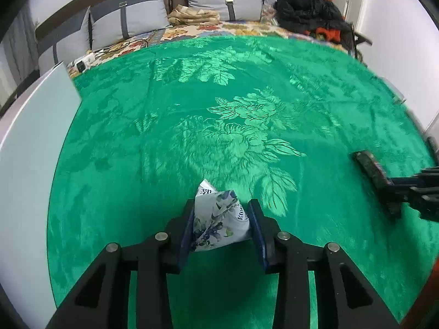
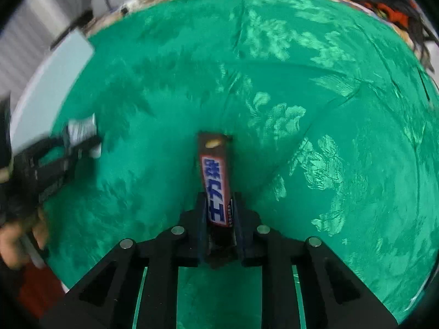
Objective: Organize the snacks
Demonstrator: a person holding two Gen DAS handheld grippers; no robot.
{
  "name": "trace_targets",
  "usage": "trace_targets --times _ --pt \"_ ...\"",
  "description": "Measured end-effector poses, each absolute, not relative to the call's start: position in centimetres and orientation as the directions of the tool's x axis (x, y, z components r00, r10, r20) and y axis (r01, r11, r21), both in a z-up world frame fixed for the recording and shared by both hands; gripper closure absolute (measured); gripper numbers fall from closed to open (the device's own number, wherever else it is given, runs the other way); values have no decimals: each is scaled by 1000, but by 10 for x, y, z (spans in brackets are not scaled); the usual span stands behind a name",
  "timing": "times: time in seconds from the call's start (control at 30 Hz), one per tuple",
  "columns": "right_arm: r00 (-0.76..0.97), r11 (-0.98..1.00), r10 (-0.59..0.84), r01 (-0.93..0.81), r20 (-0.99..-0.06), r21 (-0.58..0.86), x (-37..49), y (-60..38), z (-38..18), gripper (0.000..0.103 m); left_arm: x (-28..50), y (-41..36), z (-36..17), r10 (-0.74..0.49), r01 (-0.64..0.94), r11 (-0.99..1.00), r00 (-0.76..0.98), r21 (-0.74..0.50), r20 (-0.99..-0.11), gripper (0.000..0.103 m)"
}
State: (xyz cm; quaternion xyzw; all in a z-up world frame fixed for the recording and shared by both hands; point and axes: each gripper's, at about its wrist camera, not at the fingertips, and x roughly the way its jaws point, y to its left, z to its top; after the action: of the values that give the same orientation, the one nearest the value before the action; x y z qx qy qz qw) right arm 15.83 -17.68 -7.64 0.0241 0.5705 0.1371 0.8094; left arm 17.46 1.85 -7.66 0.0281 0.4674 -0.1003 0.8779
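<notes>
Between my left gripper's (image 1: 222,219) fingers sits a small white snack packet (image 1: 218,219) printed with blue flowers, pinched on both sides by the blue pads and held just above the green floral tablecloth (image 1: 192,104). Over on my right gripper (image 2: 221,211), the two fingers are clamped tight on the near end of a brown chocolate bar (image 2: 215,178) with a blue-and-white label, the bar sticking straight out ahead over the same cloth, its far end showing a peanut picture. From the right wrist camera I catch the left gripper off to the left, blurred, with the white packet in its tips and the person's hand (image 2: 16,244) behind it. From the left wrist camera the right gripper shows at the right edge, well apart from the packet, seen side-on. Beyond the cloth lies a patterned bedspread (image 1: 233,28), grey cushions (image 1: 225,0) along the back, a folded beige cloth (image 1: 192,15), and a dark heap of clothes (image 1: 310,11). A pale board (image 1: 33,137) runs along the cloth's left edge.
</notes>
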Motion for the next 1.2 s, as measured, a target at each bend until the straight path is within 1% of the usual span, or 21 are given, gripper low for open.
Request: trace_targets --times 0.07,0.17,0.23,0.37,0.43,0.5,0.57,0.63,0.67,0.77,0.83,0.9,1.0,1.03,1.07,1.1,1.13,1.17,1.2 --pt "323 963 253 -174 -912 206 152 -178 -69 85 163 31 -66 -188 173 979 555 -109 -810 66" --pt "358 950 307 -165 -882 264 135 -181 -48 85 140 50 -45 -251 125 968 574 -219 -780 66" --pt "377 943 330 -162 -865 289 130 -183 -36 85 127 58 -30 -279 111 958 587 -265 -760 66" --pt "416 924 379 -209 -826 319 123 -164 3 85 103 90 18 -322 85 931 645 -354 -693 66" --pt "430 905 422 -252 -798 342 119 -148 27 85 96 115 42 -315 64 926 674 -371 -668 66" --pt "440 879 472 -297 -764 372 117 -127 50 85 87 144 65 -286 38 929 708 -369 -646 66" --pt "440 847 526 -345 -728 404 116 -101 72 85 78 181 87 -223 -9 940 739 -341 -636 66" --pt "419 803 586 -413 -693 430 110 -69 93 85 68 215 100 -142 -65 955 758 -290 -637 65" --pt "398 775 618 -452 -678 442 108 -49 102 85 64 240 103 -82 -110 962 754 -249 -652 65" --pt "308 682 702 -552 -642 480 103 20 121 85 54 286 96 16 -200 962 717 -184 -697 65" --pt "256 635 730 -596 -633 491 94 62 124 85 44 315 85 80 -260 956 678 -137 -731 65" --pt "205 593 742 -646 -639 480 85 112 123 85 35 336 70 109 -304 945 643 -123 -758 65" --pt "147 560 740 -674 -656 481 77 165 107 85 26 356 45 141 -359 927 596 -105 -791 65" --pt "136 553 740 -679 -658 483 75 178 101 80 24 359 38 161 -376 922 582 -89 -797 60" --pt "132 547 741 -687 -658 478 74 194 94 73 22 362 32 181 -392 917 571 -72 -801 55" --pt "132 540 748 -692 -651 480 74 204 87 65 17 365 27 198 -403 913 564 -58 -802 43" --pt "119 527 758 -691 -641 494 74 212 80 44 13 367 25 214 -412 910 565 -47 -797 31" --pt "115 525 761 -687 -638 502 73 214 76 42 12 367 25 234 -421 906 570 -35 -787 26" --pt "127 534 762 -678 -635 506 73 213 73 42 5 367 28 257 -428 904 582 -22 -772 19"
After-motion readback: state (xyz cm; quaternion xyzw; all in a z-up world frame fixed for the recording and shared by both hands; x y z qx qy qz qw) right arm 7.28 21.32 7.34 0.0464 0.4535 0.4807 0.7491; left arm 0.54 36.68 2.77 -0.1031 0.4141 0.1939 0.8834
